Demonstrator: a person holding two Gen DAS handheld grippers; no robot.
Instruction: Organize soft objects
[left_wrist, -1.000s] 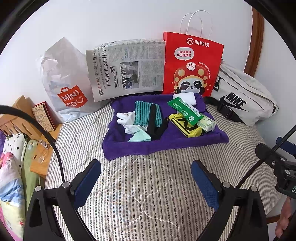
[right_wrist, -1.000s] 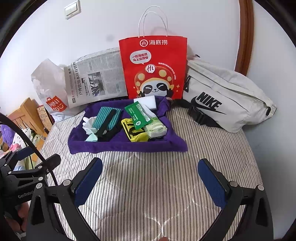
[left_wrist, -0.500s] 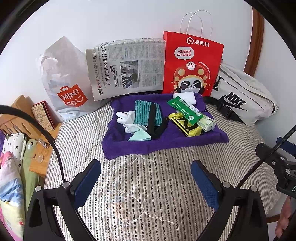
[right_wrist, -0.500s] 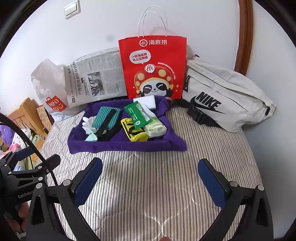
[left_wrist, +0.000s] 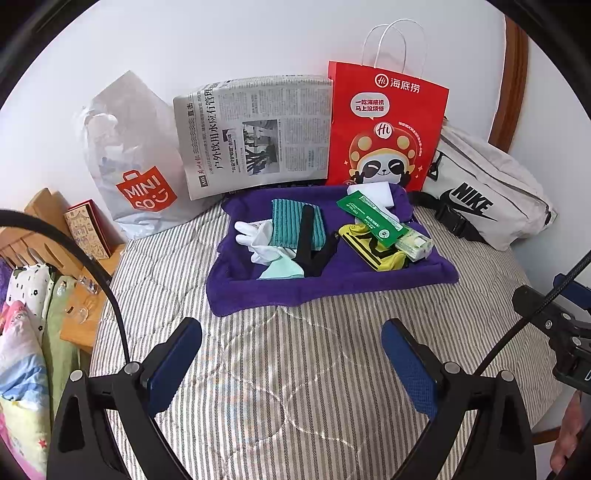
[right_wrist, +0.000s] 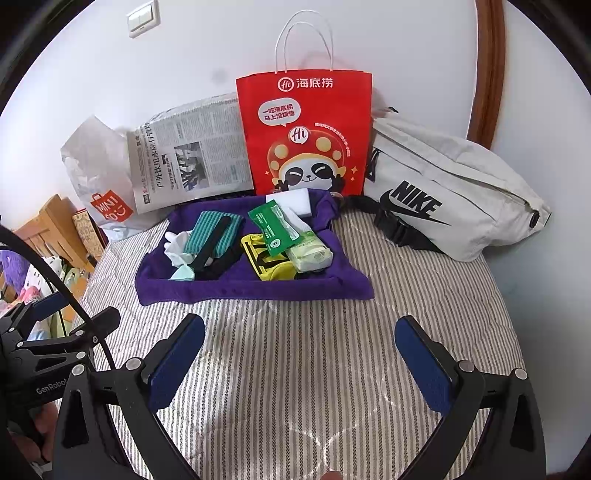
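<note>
A purple towel (left_wrist: 332, 288) (right_wrist: 255, 288) lies spread on the striped bed with soft items piled on it: white gloves (left_wrist: 258, 240) (right_wrist: 177, 243), a teal striped cloth (left_wrist: 291, 221) (right_wrist: 218, 230), a black strap (left_wrist: 306, 240), a yellow pouch (left_wrist: 373, 251) (right_wrist: 266, 262), a green packet (left_wrist: 373, 221) (right_wrist: 275, 229), a tissue pack (right_wrist: 310, 254) and a white sponge (right_wrist: 299, 201). My left gripper (left_wrist: 291, 365) hovers open over the bed in front of the towel. My right gripper (right_wrist: 301, 363) is open too, equally short of the towel. Neither holds anything.
Against the wall stand a Miniso plastic bag (left_wrist: 136, 158), a folded newspaper (left_wrist: 255, 133), a red paper bag (left_wrist: 384, 129) (right_wrist: 306, 136) and a white Nike bag (left_wrist: 487, 188) (right_wrist: 450, 192). Wooden furniture and bedding (left_wrist: 40, 280) lie at the left edge.
</note>
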